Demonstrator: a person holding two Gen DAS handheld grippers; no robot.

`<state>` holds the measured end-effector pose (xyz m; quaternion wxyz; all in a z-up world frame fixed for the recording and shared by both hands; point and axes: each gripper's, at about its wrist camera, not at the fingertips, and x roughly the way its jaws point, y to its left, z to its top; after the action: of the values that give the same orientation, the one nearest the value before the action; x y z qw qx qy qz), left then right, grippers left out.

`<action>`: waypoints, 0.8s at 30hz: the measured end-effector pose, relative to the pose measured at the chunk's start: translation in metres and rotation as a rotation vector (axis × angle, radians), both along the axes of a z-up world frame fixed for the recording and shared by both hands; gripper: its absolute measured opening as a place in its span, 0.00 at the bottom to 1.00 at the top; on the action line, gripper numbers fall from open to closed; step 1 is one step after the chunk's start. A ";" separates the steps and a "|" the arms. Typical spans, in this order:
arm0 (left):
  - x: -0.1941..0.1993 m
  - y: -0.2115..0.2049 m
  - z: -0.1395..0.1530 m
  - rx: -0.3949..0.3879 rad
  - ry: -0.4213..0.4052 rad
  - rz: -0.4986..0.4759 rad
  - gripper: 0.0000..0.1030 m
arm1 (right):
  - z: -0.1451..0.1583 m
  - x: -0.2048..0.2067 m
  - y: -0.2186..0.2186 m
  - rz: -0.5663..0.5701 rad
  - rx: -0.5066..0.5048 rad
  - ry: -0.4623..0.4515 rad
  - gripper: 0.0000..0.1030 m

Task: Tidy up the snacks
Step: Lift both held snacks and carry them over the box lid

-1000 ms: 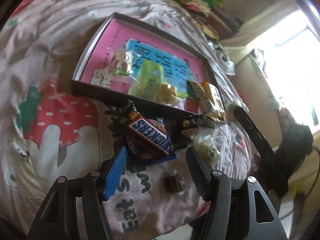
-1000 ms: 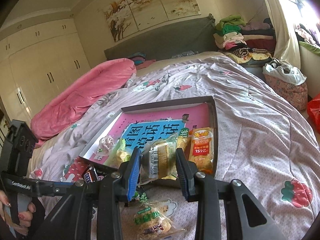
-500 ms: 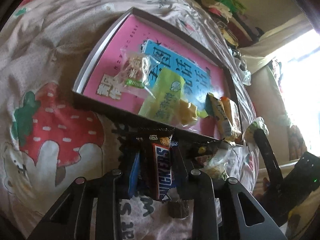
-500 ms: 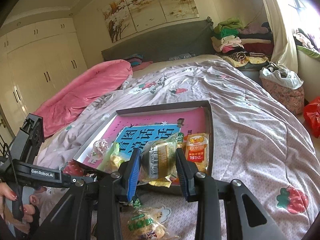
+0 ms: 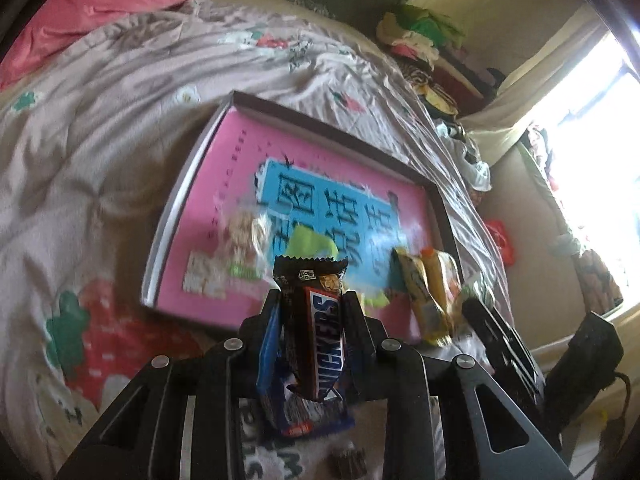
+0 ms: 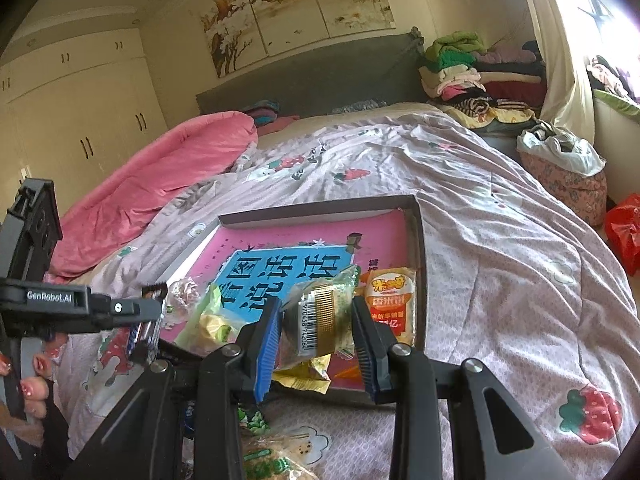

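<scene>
In the left wrist view the clear packet (image 5: 244, 240) and green packet (image 5: 312, 245) in the tray (image 5: 192, 184) are smeared by motion blur, their print unreadable, and the small dark sweet (image 5: 349, 461) on the bed is cut by the bottom edge. In the right wrist view the biscuit packet (image 6: 276, 460) runs off the bottom edge, and the hand (image 6: 28, 380) is cropped at the left.

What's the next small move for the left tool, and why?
Probably carry the Snickers bar forward over the pink tray and release. The left tool is shut on the bar, lifted off the bedspread, just short of the tray's near rim; bare pink floor lies ahead.
</scene>
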<state>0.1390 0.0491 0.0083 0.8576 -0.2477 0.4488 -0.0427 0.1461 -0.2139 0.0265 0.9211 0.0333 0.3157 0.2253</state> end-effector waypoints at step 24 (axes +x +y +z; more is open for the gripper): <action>0.033 -0.006 -0.023 0.093 -0.019 -0.009 0.30 | -0.019 0.010 0.009 0.012 -0.049 0.048 0.35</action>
<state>0.1718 0.0431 -0.0142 0.8722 -0.2051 0.4432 -0.0277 0.1559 -0.2053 0.0074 0.9124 0.0145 0.3436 0.2220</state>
